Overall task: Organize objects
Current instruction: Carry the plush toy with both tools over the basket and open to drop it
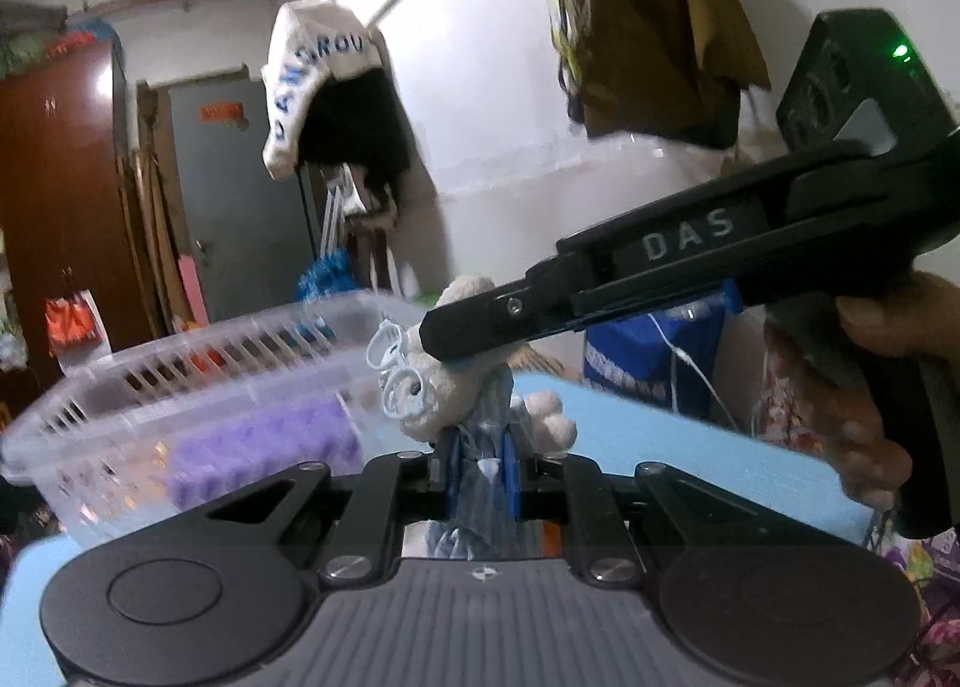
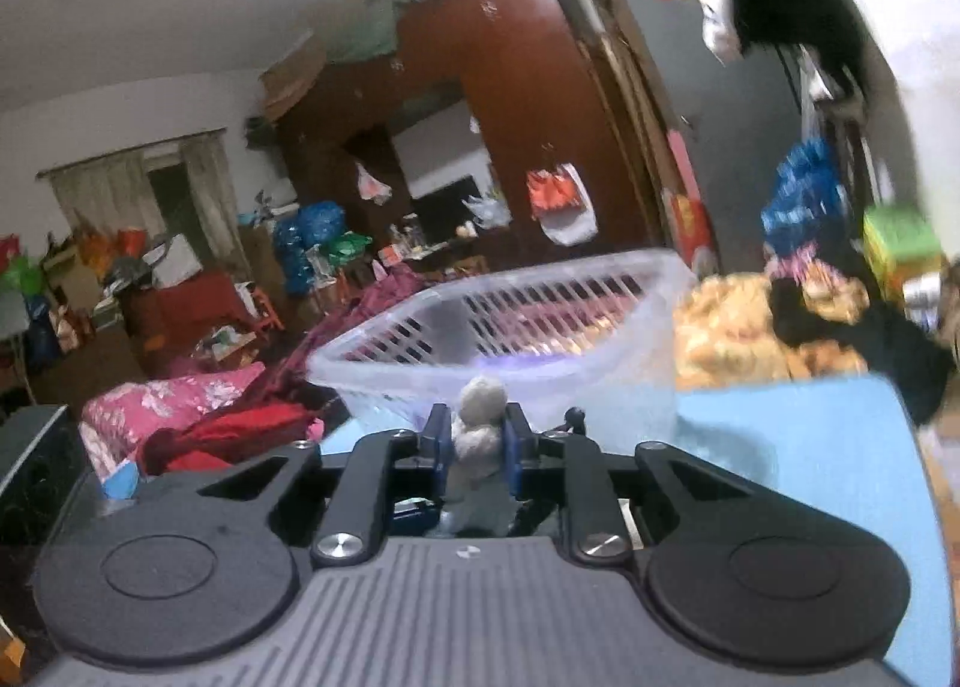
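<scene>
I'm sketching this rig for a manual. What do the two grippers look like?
Both match: the left gripper and right gripper have black linkage arms with silver bolts, blue finger pads, and a ribbed grey body. The right one's side reads "DAS", with a green light on its back.

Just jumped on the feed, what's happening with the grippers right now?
Both grippers are clamped on one small stuffed bear wearing a light blue dress. The left gripper pinches the dress, while the right gripper grips the plush near its head. The toy is held above the light blue tabletop, just beside a clear slotted plastic basket that already holds a purple object. It is not in the basket yet.
</scene>
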